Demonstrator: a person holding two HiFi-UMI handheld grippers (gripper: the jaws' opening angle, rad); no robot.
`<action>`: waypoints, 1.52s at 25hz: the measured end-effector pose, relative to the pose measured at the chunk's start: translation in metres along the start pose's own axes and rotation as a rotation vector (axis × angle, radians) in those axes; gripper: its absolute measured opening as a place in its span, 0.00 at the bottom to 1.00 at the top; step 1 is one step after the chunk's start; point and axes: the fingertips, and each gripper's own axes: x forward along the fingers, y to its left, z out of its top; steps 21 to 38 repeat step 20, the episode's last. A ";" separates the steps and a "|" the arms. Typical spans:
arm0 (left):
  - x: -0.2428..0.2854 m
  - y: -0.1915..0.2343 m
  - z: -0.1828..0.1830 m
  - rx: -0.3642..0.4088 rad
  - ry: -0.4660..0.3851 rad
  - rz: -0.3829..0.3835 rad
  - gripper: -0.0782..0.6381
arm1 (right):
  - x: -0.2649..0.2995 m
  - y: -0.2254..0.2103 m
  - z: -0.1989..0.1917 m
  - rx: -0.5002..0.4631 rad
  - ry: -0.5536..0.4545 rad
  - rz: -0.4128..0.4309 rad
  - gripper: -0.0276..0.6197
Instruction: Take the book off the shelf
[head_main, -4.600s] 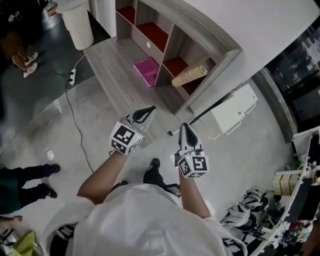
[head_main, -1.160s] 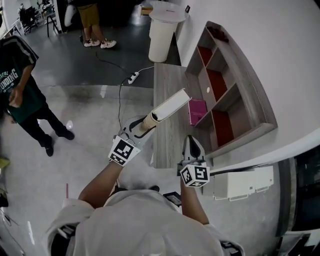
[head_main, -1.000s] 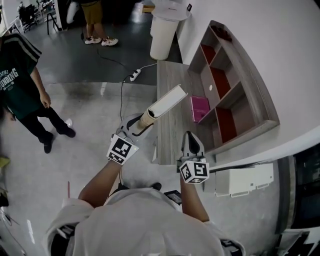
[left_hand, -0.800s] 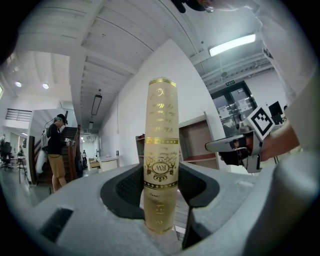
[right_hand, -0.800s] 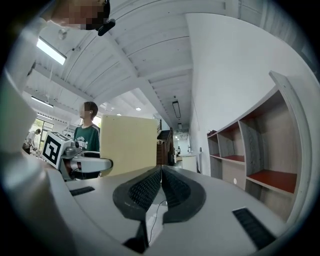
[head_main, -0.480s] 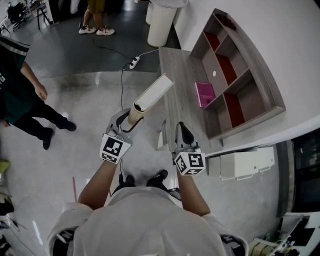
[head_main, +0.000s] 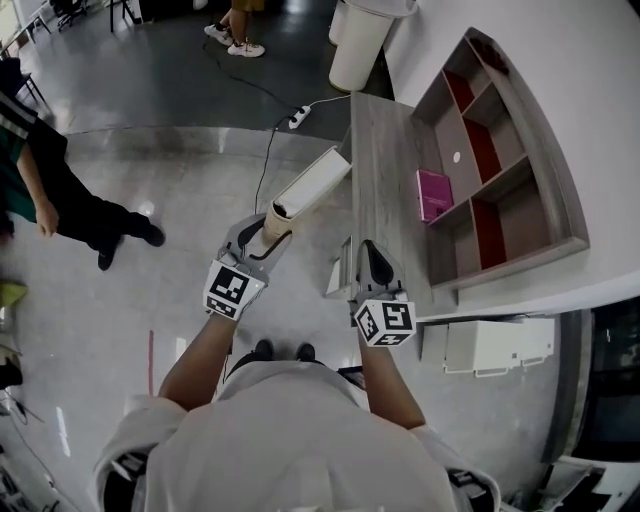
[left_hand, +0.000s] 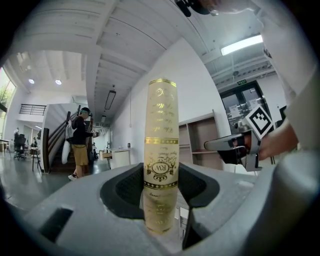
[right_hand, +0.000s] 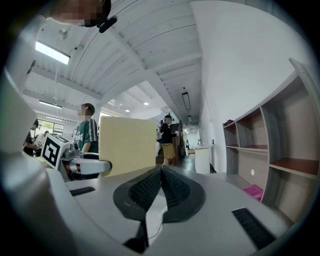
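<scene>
At the far left a bystander (head_main: 55, 190) in dark clothes stands on the grey floor (head_main: 150, 290). Next comes the left gripper (head_main: 262, 228), its fingers (left_hand: 127, 187) spread fairly wide and clamped on the book (head_main: 312, 183). The left gripper view shows the cream spine with gold print standing upright between the two dark pads, pressed from both sides near its lower end. From above, the book juts away from the fingers up and to the right, hanging over the floor. Its far end reaches the left edge of the desk (head_main: 385, 170), well clear of the shelf (head_main: 520, 190).

To the right, the right gripper (head_main: 372, 252) hovers by the desk's near corner. Its fingers (right_hand: 145, 190) are pressed together with nothing between them. Farther right a flat pink item (head_main: 434, 193) lies on the desk against the shelf's front. The shelf's red-lined compartments face the desk.
</scene>
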 end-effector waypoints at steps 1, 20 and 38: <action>0.001 -0.003 0.000 0.005 0.004 0.001 0.39 | 0.001 -0.002 0.002 -0.001 -0.002 0.012 0.07; 0.014 -0.017 0.024 0.020 0.005 0.008 0.39 | 0.000 -0.012 -0.004 -0.005 0.020 0.112 0.07; 0.014 -0.017 0.024 0.020 0.005 0.008 0.39 | 0.000 -0.012 -0.004 -0.005 0.020 0.112 0.07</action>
